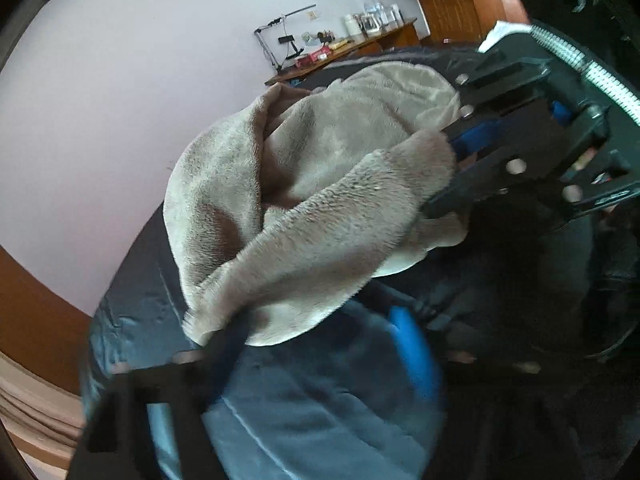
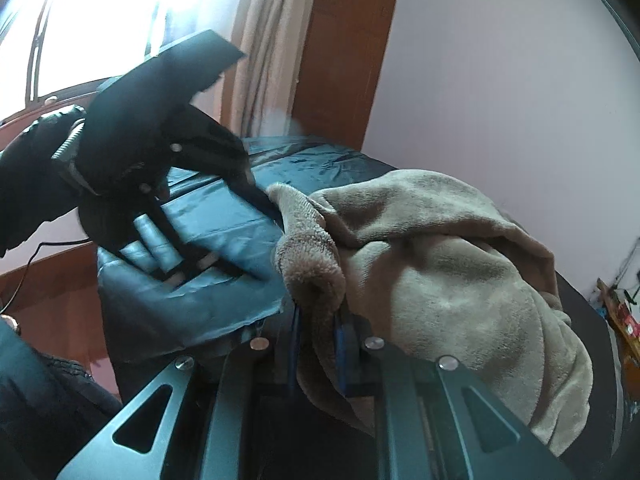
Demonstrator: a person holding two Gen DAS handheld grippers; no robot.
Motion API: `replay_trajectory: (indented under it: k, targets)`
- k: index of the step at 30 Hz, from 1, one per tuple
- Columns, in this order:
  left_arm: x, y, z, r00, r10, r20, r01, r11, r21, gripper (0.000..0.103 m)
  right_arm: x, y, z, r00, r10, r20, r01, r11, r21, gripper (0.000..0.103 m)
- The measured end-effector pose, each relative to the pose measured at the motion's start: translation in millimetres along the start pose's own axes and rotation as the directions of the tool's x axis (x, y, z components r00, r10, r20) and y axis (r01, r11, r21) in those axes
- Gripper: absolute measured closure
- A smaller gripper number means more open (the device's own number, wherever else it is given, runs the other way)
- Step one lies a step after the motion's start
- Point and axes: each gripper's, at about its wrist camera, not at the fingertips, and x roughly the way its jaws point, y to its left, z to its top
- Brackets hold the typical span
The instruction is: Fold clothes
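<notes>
Pale lilac walls are closing off the room behind my work, with wooden panelling beside them, one curtain hanging by a bright window, and one cluttered desk far off against the wall. I am working over one surface spread with a dark blue, shiny cover that is creased along several lines.

I am counting one garment: a beige fleece garment, bunched and rumpled, lying on the blue cover with one thick fold raised toward me. I cannot tell what kind of garment it is from the heap.

I am holding two tongs, one in each hand. My right gripper is clenched on a rolled edge of the fleece; the fold is running down between its two blue-padded fingers, which are standing close together with the cloth pressed between them. In the left wrist view that same tool is reaching in from the upper right and biting the cloth's edge.

My left gripper is standing wide, its jaws well apart and blurred. One finger is sitting just below the lower hem of the fleece, the other is lying against the hem's left corner, and neither is pinching anything. Seen from the right wrist view, its far finger is touching the fleece's tip.
</notes>
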Motion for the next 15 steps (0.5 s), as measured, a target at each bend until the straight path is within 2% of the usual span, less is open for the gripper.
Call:
replay_trajectory:
  k: [5,10,15]
  targets:
    - [8,-8,1,0.995,0.095,-0.004,-0.095,0.995,0.033,0.022,1,1,0,1.000,0.003,-0.005,-0.003,1.000,0.004,0.087]
    - [8,-9,3,0.982,0.187,0.037,-0.190,0.976,0.106,0.022,0,7,0,1.000,-0.002,-0.012,0.002,1.000,-0.024,0.087]
    - [-5,-10,0,0.976,0.213,0.050,-0.217,0.968,0.129,0.022,3,3,0,1.000,-0.012,-0.025,0.011,1.000,-0.014,0.087]
